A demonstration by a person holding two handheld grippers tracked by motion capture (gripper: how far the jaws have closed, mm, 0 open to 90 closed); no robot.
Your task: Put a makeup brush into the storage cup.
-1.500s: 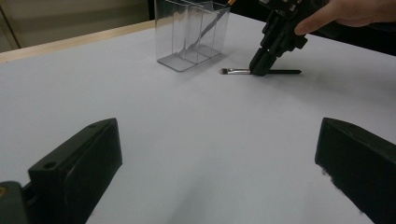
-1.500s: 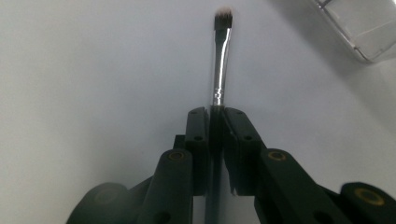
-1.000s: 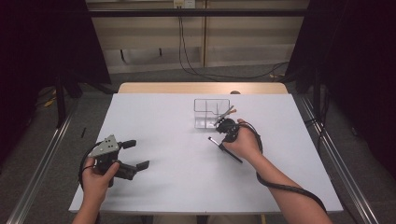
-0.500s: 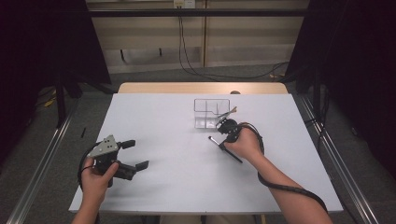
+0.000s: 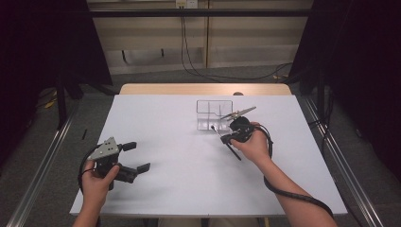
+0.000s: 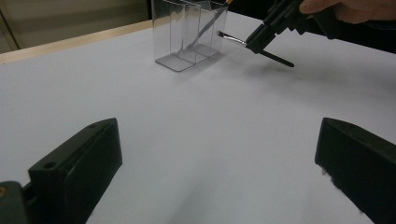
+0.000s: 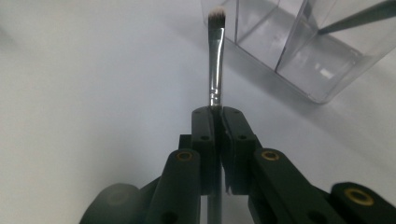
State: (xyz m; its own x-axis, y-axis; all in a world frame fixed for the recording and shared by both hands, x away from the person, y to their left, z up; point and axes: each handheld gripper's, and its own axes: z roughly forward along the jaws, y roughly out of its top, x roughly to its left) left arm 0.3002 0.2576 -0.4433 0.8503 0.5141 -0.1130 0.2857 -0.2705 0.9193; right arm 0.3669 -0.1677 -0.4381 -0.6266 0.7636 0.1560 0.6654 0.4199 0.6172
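My right gripper (image 5: 228, 137) is shut on a thin make-up brush (image 5: 233, 151), gripped at the metal ferrule (image 7: 215, 70). The black handle trails back toward the person, and the pale bristle tip (image 7: 216, 14) points at the near left corner of a clear compartmented organizer (image 5: 213, 113), just short of it. A second long brush (image 5: 239, 112) leans out of the organizer to the right. At the table's near left, my left gripper (image 5: 137, 156) is open and holds nothing. Its jaws stand wide apart in the left gripper view (image 6: 219, 163), which also shows the organizer (image 6: 191, 32) and the right gripper (image 6: 261, 35).
The white table top (image 5: 179, 156) spreads bare between the two hands. A wooden strip (image 5: 203, 89) runs along its far edge. Metal rails (image 5: 340, 156) flank the table, and cables lie on the floor behind.
The brush tip in my right gripper has edged slightly up the picture toward the organizer. My left gripper has stayed still.
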